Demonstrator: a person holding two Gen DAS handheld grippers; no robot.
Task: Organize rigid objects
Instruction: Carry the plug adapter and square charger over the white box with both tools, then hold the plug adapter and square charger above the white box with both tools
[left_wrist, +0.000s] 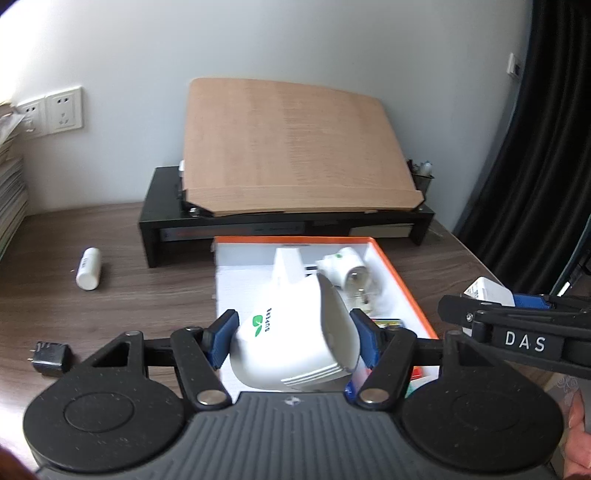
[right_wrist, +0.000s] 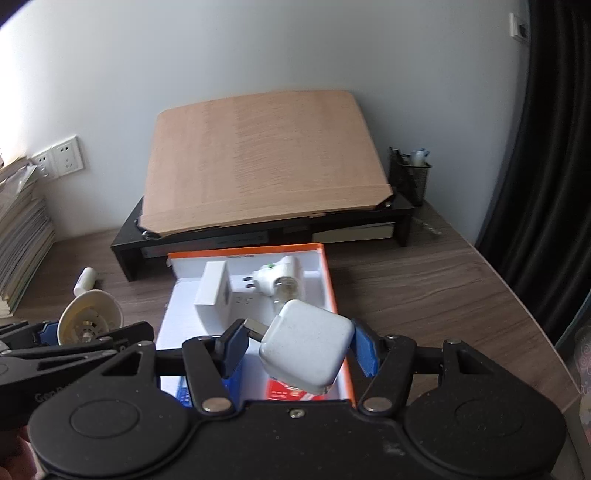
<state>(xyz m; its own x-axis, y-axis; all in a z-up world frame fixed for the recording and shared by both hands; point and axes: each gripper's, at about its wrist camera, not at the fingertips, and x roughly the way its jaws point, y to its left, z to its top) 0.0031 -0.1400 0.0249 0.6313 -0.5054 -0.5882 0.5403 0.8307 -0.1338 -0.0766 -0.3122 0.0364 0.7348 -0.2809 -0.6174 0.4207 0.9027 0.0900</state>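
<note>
My left gripper (left_wrist: 293, 341) is shut on a white lamp-shaped device with a green logo (left_wrist: 295, 332), held above the near left part of the orange-rimmed white box (left_wrist: 402, 280). My right gripper (right_wrist: 299, 347) is shut on a white square charger (right_wrist: 304, 345) with its plug prong showing, above the near part of the box (right_wrist: 328, 273). In the box lie a white rectangular block (right_wrist: 214, 284), a white plug lamp with a glass bulb (right_wrist: 275, 282) and a red packet (right_wrist: 288, 393). The left gripper's device shows in the right wrist view (right_wrist: 90, 319).
A white bottle (left_wrist: 88, 267) lies on the wooden desk to the left. A black adapter (left_wrist: 50, 356) lies near the front left. A black monitor stand (left_wrist: 162, 218) with a tilted wooden board (left_wrist: 284, 147) is behind the box. A mesh pen holder (right_wrist: 412, 177) stands at right. Stacked papers (right_wrist: 22, 236) are at left.
</note>
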